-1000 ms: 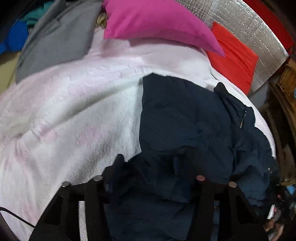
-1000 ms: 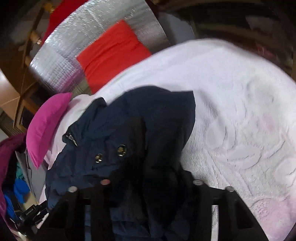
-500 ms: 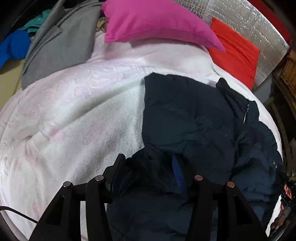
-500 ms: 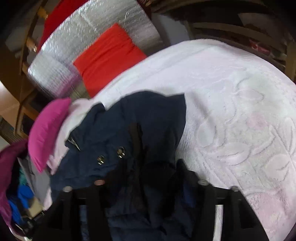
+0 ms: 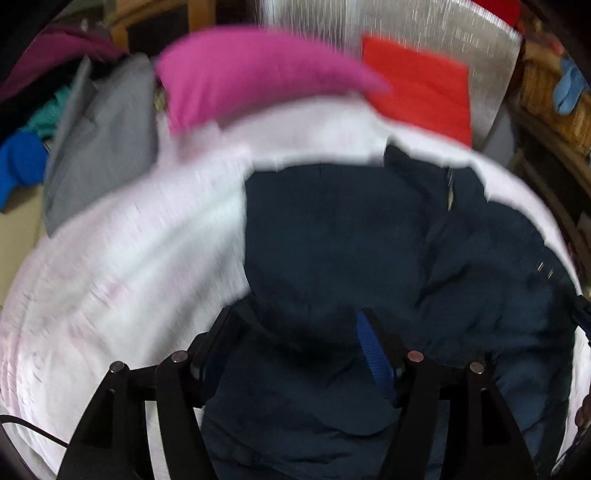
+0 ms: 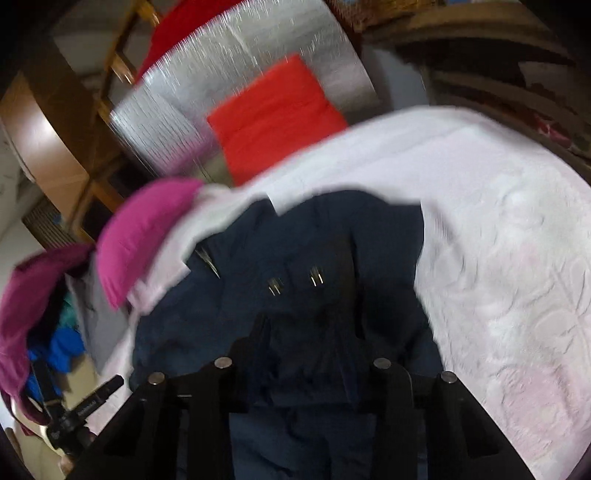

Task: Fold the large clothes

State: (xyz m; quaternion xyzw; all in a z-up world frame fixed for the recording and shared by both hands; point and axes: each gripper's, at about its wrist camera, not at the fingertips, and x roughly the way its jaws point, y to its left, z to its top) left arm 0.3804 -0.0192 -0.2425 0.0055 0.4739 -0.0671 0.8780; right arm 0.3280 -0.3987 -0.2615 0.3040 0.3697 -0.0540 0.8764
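Observation:
A dark navy jacket (image 5: 351,240) lies on a white bedspread (image 5: 129,258), folded over itself, its zipper at the far right. My left gripper (image 5: 295,325) is open above the jacket's near part, and a blue pad shows on its right finger (image 5: 373,354). In the right wrist view the same jacket (image 6: 295,277) shows two metal snaps, on the bedspread (image 6: 498,258). My right gripper (image 6: 306,332) is open, with dark cloth bunched loosely between its fingers. Both views are blurred by motion.
A magenta pillow (image 5: 251,74) and a red cushion (image 5: 417,85) against a silver foil panel (image 5: 424,26) lie at the bed's head. Grey cloth (image 5: 99,140) and blue clothes (image 5: 18,162) are piled at the far left. A wicker basket (image 5: 546,96) stands at the right.
Both grippers have opened and let go of the jacket. Both have pulled back and tilted up, so more of the bed's head shows.

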